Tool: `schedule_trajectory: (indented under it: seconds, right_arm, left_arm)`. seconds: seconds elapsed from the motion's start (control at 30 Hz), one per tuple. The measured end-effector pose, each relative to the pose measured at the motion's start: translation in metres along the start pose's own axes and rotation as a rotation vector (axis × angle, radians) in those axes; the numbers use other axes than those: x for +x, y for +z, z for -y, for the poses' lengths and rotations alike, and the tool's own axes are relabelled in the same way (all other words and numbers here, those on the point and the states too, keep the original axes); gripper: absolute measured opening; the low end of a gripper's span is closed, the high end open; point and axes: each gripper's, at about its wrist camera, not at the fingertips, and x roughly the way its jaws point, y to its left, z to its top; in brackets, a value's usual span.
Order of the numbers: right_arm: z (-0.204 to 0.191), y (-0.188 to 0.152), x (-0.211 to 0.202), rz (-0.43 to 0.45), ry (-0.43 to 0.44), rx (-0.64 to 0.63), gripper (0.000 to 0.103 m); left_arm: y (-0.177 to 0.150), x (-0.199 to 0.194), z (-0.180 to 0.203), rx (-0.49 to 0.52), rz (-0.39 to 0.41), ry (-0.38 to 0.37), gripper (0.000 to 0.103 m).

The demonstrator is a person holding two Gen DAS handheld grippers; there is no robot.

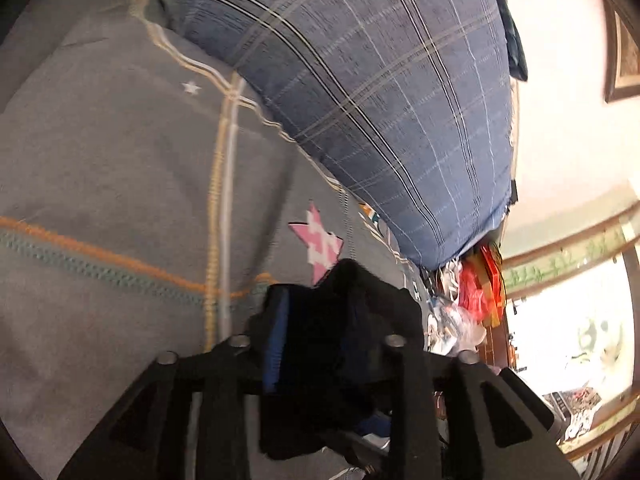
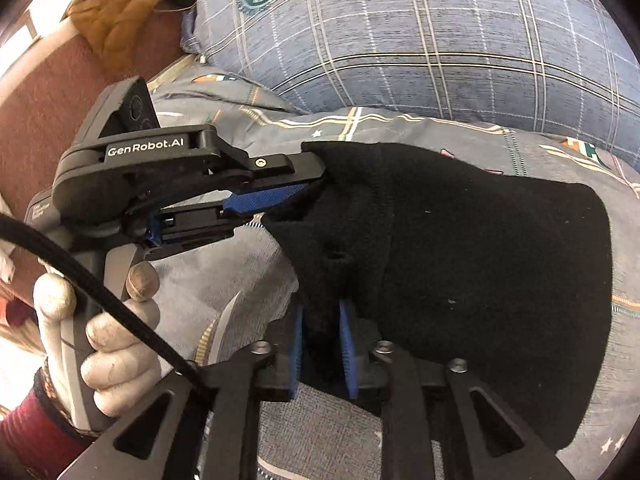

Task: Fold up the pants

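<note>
The black pants [image 2: 472, 272] lie partly folded on a grey bedspread [image 2: 224, 280]. My right gripper [image 2: 322, 344] is shut on the near edge of the pants, with black cloth pinched between its blue pads. My left gripper [image 2: 310, 190] comes in from the left and is shut on the far left corner of the pants. In the left wrist view the left gripper [image 1: 320, 320] holds a bunch of the black pants [image 1: 344, 292] between its blue pads, lifted a little above the bedspread [image 1: 120, 160].
A blue plaid pillow [image 2: 420, 32] lies just behind the pants and shows in the left wrist view [image 1: 380, 80]. A brown quilted garment [image 2: 116, 16] hangs on the red headboard [image 2: 44, 96]. Cluttered bags [image 1: 476, 292] stand past the bed's edge.
</note>
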Motion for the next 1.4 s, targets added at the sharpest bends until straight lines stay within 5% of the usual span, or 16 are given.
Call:
schedule_trajectory:
  seconds: [0.07,0.27,0.37,0.5,0.63,0.77,0.87,0.93,1.03,1.13,1.4]
  right_arm:
    - [-0.003,-0.004,-0.004,0.003,0.041,-0.014,0.054]
    - [-0.010,-0.017,-0.031,-0.026,0.090,-0.060,0.058]
    - [-0.002,-0.007,-0.058,0.056,0.049,-0.048,0.058]
    - [0.012,0.034,-0.060,0.110,-0.103,-0.002,0.035]
    - [0.014,0.063,-0.017,0.046,-0.192,0.014,0.030]
    - [-0.004,0.052,0.029,-0.095,-0.065,-0.002,0.033]
    - [-0.011,0.040,0.031,-0.081,-0.046,-0.019,0.044]
    - [-0.006,0.037,0.016,-0.057,0.043,0.026,0.045]
    - [0.004,0.026,-0.022,0.030,0.106,0.063,0.045]
    - [0.023,0.007,-0.060,0.092,0.052,0.097,0.045]
    - [0.079,-0.050,-0.070,0.063,-0.097,0.182,0.043]
  left_arm:
    - [-0.002,-0.010,-0.004,-0.008,0.010,0.002,0.036]
    - [-0.017,-0.047,-0.006,0.000,0.055,0.069,0.038]
    - [-0.028,-0.062,-0.002,0.031,0.077,0.114,0.039]
    - [-0.045,-0.078,-0.002,0.042,0.109,0.143,0.039]
    - [-0.061,-0.094,0.004,0.064,0.147,0.169,0.039]
    - [-0.075,-0.111,0.018,0.129,0.178,0.250,0.040]
    - [-0.079,-0.119,0.024,0.165,0.186,0.289,0.045]
    - [-0.080,-0.120,0.027,0.180,0.181,0.301,0.045]
    - [-0.081,-0.114,0.037,0.220,0.171,0.327,0.045]
    - [-0.080,-0.098,0.049,0.256,0.140,0.319,0.045]
    - [-0.068,-0.004,0.089,0.367,0.026,0.360,0.048]
